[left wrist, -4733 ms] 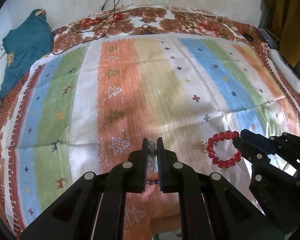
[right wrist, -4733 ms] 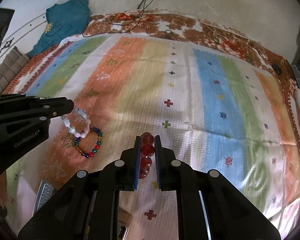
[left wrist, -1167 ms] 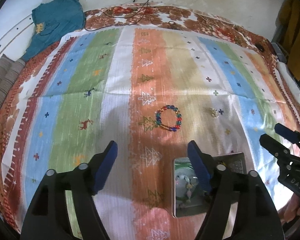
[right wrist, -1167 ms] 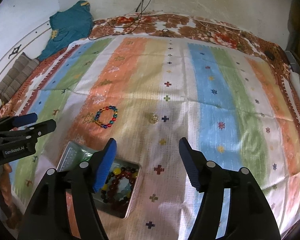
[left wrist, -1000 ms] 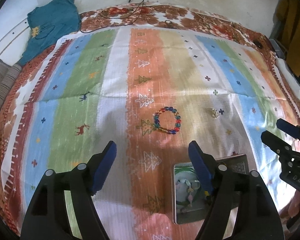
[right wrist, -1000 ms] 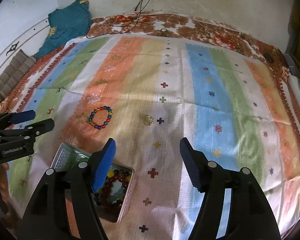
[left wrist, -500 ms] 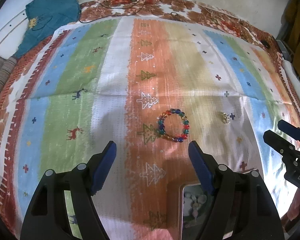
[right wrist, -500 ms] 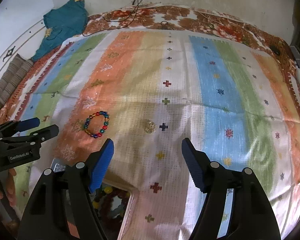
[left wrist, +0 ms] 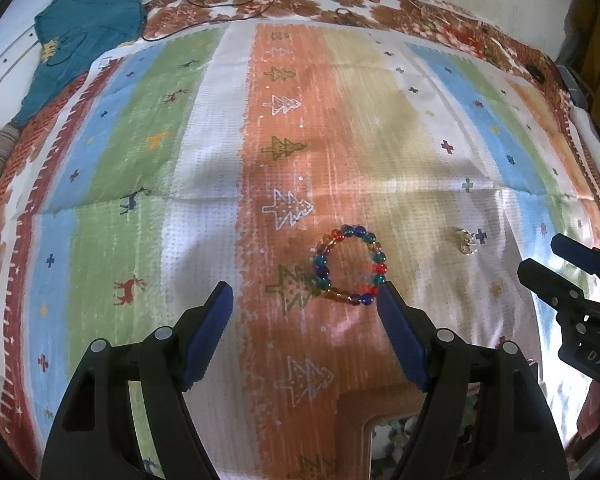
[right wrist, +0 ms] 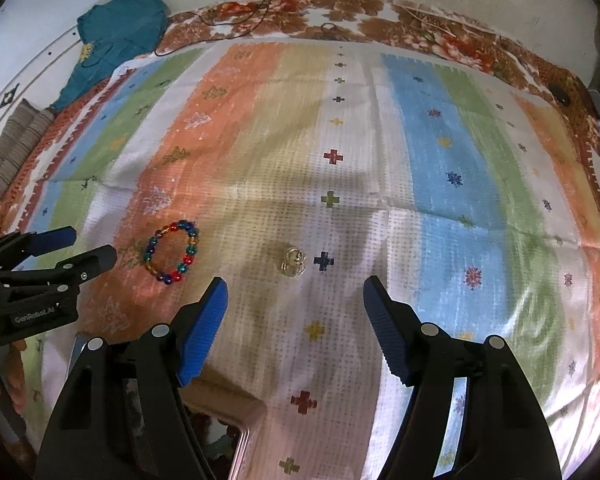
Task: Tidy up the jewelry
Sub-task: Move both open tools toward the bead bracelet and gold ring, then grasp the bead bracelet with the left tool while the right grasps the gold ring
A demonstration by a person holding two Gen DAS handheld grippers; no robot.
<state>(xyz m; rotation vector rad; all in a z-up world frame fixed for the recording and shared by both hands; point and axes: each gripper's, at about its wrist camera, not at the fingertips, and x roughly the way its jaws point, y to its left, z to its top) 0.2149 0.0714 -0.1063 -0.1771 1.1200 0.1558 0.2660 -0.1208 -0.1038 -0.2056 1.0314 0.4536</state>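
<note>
Two pieces of jewelry lie loose on the striped cloth (left wrist: 204,152): a bracelet (left wrist: 350,266) of mixed coloured beads and a small gold trinket (right wrist: 293,261), perhaps a ring, too small to tell.

Both tools are empty with jaws spread wide. The left hand-held gripper (left wrist: 305,312) hangs over the cloth with the bracelet just ahead of it, closer to its right fingertip than its left. The right hand-held gripper (right wrist: 294,300) has the trinket straight ahead, almost centred between its fingers, with the bracelet well off to its left.

A tin (right wrist: 242,446) sits below and behind both tools, only a corner showing at the bottom of each view; beads seem to lie inside, though the contents are dim.

The step in hand looks like the approach for a fresh pickup, one item per tool. Next, the left tool should shift slightly right and descend so its fingers straddle one side of the bead ring, then close. The right tool should drop straight onto the trinket; it is tiny and lies flat, so the fingertips must reach the cloth before closing.
</note>
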